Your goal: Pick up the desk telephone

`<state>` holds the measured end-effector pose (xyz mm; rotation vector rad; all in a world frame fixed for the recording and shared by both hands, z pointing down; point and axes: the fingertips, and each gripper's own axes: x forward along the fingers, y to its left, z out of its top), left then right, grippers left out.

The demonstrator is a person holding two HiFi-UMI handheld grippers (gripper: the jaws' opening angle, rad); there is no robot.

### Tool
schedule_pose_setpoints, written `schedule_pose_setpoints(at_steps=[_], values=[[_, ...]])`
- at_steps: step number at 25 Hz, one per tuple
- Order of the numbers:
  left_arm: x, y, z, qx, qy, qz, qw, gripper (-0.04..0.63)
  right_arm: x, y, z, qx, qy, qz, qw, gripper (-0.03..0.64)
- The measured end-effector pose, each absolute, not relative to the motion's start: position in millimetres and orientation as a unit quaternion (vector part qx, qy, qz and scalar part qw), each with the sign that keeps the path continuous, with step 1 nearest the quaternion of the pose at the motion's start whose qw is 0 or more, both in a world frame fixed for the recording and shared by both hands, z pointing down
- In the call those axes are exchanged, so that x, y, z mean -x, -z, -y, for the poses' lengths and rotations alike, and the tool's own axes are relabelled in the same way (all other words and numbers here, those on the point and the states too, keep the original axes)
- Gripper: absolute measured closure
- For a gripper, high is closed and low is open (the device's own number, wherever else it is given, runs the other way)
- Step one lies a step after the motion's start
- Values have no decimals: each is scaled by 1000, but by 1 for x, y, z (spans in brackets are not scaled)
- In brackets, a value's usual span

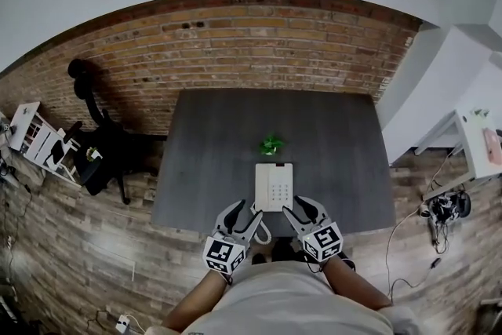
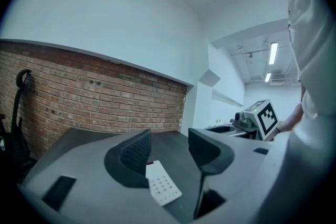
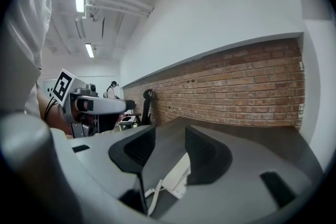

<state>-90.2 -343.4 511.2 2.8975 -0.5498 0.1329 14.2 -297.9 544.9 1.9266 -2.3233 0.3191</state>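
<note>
A white desk telephone (image 1: 274, 186) lies flat near the front edge of the dark grey table (image 1: 212, 161), its keypad up and its coiled cord (image 3: 153, 197) trailing toward me. My left gripper (image 1: 246, 210) hovers just off the phone's front left corner, and my right gripper (image 1: 300, 205) just off its front right corner. In the left gripper view the jaws (image 2: 170, 152) stand apart with the telephone (image 2: 163, 184) low beyond them, untouched. The right gripper's jaws (image 3: 168, 147) are likewise apart, with the telephone (image 3: 177, 177) low beyond them.
A small green object (image 1: 271, 144) sits on the table just behind the phone. A brick wall (image 1: 259, 43) runs behind the table. A black office chair (image 1: 100, 149) and a white rack (image 1: 33, 135) stand at the left, a white desk (image 1: 480, 139) at the right.
</note>
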Motion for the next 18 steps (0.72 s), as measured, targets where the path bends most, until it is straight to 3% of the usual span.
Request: schedule_pose_setpoints(at_steps=[18], values=[[43,-622,410,-953,-145,190,183,341,-87,-646,334,-618,-235,746,79,425]])
